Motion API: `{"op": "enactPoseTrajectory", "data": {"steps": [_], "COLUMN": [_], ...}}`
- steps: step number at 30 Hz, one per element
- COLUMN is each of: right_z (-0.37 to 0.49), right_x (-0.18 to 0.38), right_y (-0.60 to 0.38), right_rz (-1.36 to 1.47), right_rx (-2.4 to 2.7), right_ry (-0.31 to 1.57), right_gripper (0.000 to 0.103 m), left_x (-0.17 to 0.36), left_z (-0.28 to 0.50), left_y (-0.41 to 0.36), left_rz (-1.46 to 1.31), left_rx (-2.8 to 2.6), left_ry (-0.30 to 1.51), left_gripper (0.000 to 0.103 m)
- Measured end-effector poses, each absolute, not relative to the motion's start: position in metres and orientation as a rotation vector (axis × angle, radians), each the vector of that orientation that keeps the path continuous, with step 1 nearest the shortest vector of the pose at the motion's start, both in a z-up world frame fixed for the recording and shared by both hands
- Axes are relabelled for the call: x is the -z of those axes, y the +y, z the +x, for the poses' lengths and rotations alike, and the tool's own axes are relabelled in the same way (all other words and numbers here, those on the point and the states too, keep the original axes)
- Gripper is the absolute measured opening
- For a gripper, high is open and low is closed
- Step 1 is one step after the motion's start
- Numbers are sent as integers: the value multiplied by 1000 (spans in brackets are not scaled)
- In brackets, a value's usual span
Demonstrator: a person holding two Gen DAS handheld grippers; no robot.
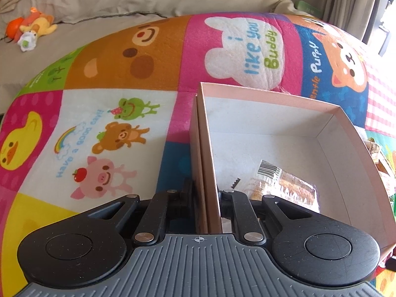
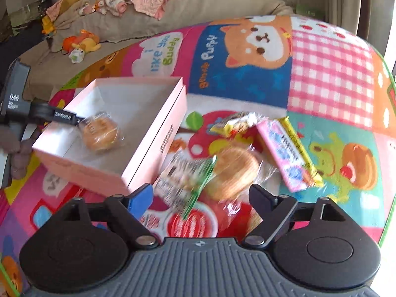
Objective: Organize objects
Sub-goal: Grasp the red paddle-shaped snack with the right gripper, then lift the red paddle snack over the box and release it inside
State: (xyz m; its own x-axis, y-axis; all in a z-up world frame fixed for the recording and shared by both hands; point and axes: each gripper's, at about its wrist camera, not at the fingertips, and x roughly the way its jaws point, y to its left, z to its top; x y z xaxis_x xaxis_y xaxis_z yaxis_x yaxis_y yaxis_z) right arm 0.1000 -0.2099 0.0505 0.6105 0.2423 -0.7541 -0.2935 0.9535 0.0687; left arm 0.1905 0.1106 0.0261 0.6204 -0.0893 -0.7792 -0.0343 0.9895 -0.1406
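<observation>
Right tongs: my right gripper hangs low over the mat with its fingers spread wide and nothing between them; one tip carries a blue pad.
Directly ahead of right tongs: a green-edged snack packet lies between the spread tips, overlapping a wrapped round bun. Both are motion-blurred, so print is unreadable.
Beyond the bun: a pink wrapped bar and a yellow stick packet lie side by side, touching; a small yellow-and-white packet sits just beside their far ends.
Left tongs: my left gripper is closed down onto the near side wall of the pink box, one finger outside the wall and one inside. In the right wrist view it reaches in over the box's left edge.
Box contents: one wrapped bun with a barcode label rests on the white floor of the box at the near end, close to my inner finger. The same bun shows from the right side.
Box position: the box sits open on the mat, left of the loose snacks and near them, the green-edged packet's corner almost at its wall.
Surface: a patchwork cartoon play mat lies under everything.
Far background: a beige sofa holds plush toys and crumpled pink cloths.
</observation>
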Motion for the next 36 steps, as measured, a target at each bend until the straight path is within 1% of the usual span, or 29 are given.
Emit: {"op": "enactPoseTrajectory", "data": {"steps": [2,5,6,7,9,13,16,19,20,21,22,25,28,30,31,32,36], "right_z": [91,90,92,94,98,98,90,76,70,65,60,41,32,37,42,45,59], "right_x": [-33,-12,-7,-5,-4,-3,-6,-9,-11,-11,-10,-12,-14,-18,-20,-23,-25], "right_y": [-202,-194,-192,-189,-181,-183,-182,-176,-174,-172,-170,-170,-172,-179,-184,-188,-203], "right_rz": [-32,34,70,81,41,20,-18,-113,-157,-207,-256,-387,-480,-415,-342,-267,129], "right_rx": [-248,-177,-160,-144,-117,-165,-210,-254,-271,-286,-302,-352,-315,-288,-275,-265,-261], "right_ry": [897,892,891,871,842,836,825,808,803,806,819,800,785,819,848,868,924], "right_gripper": [87,88,92,94,93,92,83,83,81,77,64,64,64,70,81,88,89], "left_x": [-26,-26,-26,-26,-26,-26,-27,-26,-26,-26,-26,-26,-26,-26,-26,-26,-26], "left_z": [191,190,190,189,189,188,189,190,190,190,189,189,189,190,190,190,190], "left_y": [110,110,110,111,111,110,109,111,112,112,112,112,112,112,112,112,112], "left_rz": [-149,-151,-147,-150,-156,-163,-155,-163,-167,-169,-169,-170,-173,-176,-176,-175,-176], "left_rx": [26,23,13,8,4,-5,-4,3,5,7,9,8,8,9,9,8,5], "left_ry": [903,903,901,901,898,895,901,901,902,902,901,899,899,900,900,900,902], "left_gripper": [14,14,14,15,15,15,15,14,15,15,15,15,15,15,15,15,15]}}
